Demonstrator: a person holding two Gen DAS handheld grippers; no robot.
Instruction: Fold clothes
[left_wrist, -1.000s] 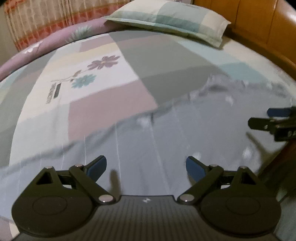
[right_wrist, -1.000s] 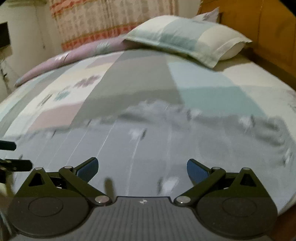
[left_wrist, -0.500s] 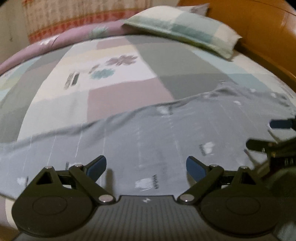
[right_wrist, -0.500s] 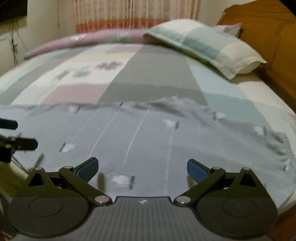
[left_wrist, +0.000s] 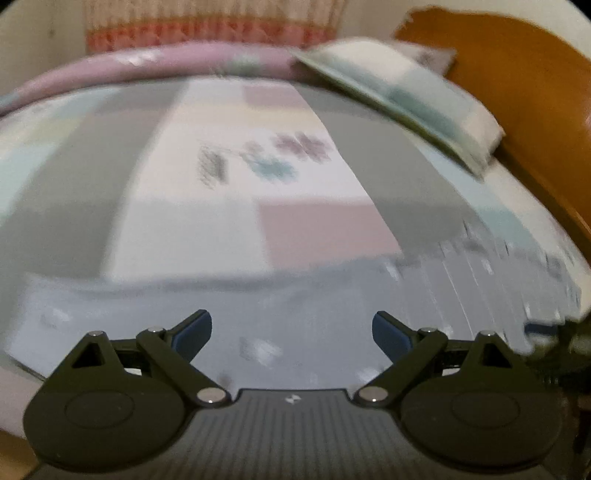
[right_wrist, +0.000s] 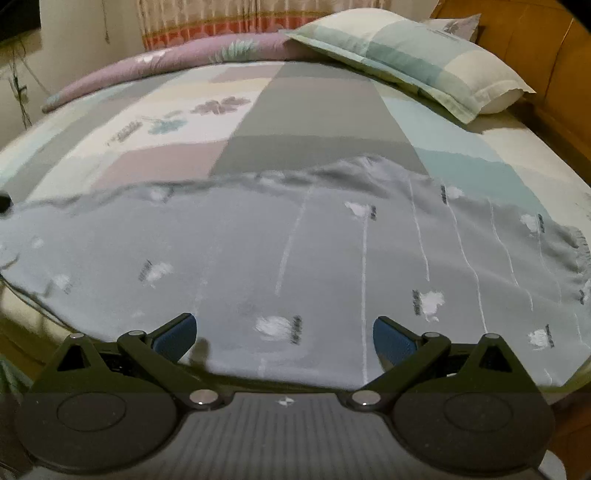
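- My left gripper (left_wrist: 291, 328): jaws spread wide, blue pads (left_wrist: 194, 330) well apart, nothing between them. It hovers over the near edge of the grey garment (left_wrist: 295, 306).
- My right gripper (right_wrist: 284, 334): jaws likewise spread, blue pads (right_wrist: 391, 338) empty, poised above the garment's near hem.
- Grey garment (right_wrist: 295, 251): spread mostly flat across the near part of the bed (right_wrist: 314, 114), thin pale vertical stripes and small white motifs with dark lettering. Far edge is rumpled and wavy; its right end reaches the bed's right side, and its left end runs toward the near left corner.
- Right wrist view is sharp. Left wrist view is motion-blurred, so garment detail there is smeared and its edges are hard to place exactly.
- Bed cover: patchwork of grey, cream, pink and pale teal blocks, with a flower print (right_wrist: 218, 107) on a cream panel beyond the garment.
- Pillow (right_wrist: 413, 55): checked green and cream, lying at the far right against the wooden headboard (right_wrist: 535, 44).
- Rolled purple quilt (right_wrist: 155, 66) lies along the far edge of the bed, beside the pillow.
- Striped curtain (right_wrist: 221, 18) hangs behind the bed.
- At the right edge of the left wrist view a dark blurred shape (left_wrist: 561, 332) shows; I cannot tell its detail.
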